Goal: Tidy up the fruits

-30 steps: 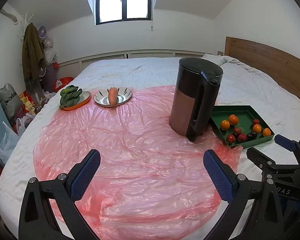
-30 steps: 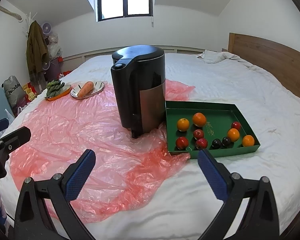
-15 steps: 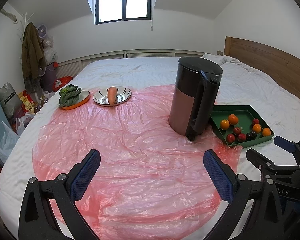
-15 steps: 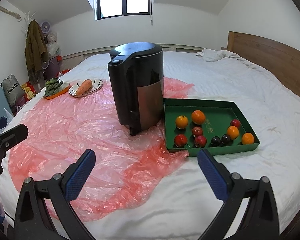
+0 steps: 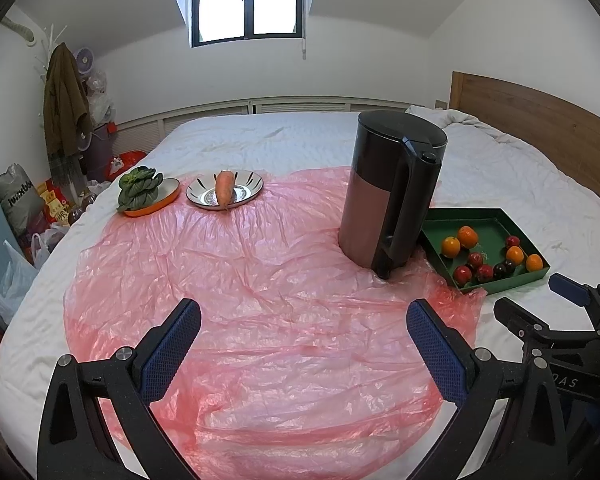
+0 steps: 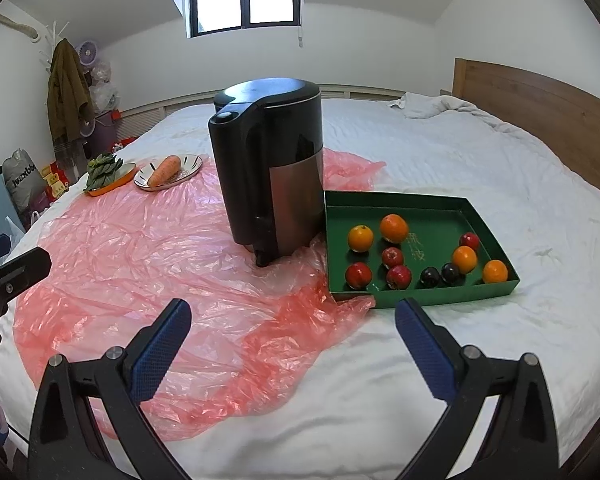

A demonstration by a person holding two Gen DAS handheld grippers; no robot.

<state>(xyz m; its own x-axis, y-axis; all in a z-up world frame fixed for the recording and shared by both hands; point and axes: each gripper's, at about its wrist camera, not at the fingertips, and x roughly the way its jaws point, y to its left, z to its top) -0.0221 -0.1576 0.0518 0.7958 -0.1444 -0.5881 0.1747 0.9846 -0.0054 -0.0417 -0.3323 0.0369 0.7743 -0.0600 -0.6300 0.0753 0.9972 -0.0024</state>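
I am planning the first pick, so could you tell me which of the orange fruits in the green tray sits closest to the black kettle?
The orange fruit at the tray's left, beside a bigger one; the other two lie far right.

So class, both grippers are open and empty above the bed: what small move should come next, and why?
Probably ease the right gripper forward toward the green tray. Its fingers are spread and hold nothing, and the fruit, such as the nearest red fruit, lies loose just ahead of it.

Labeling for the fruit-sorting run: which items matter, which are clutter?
Relevant:
green tray
oranges
red fruits
dark fruits

Clutter:
black kettle
carrot on plate
greens on orange dish
pink plastic sheet
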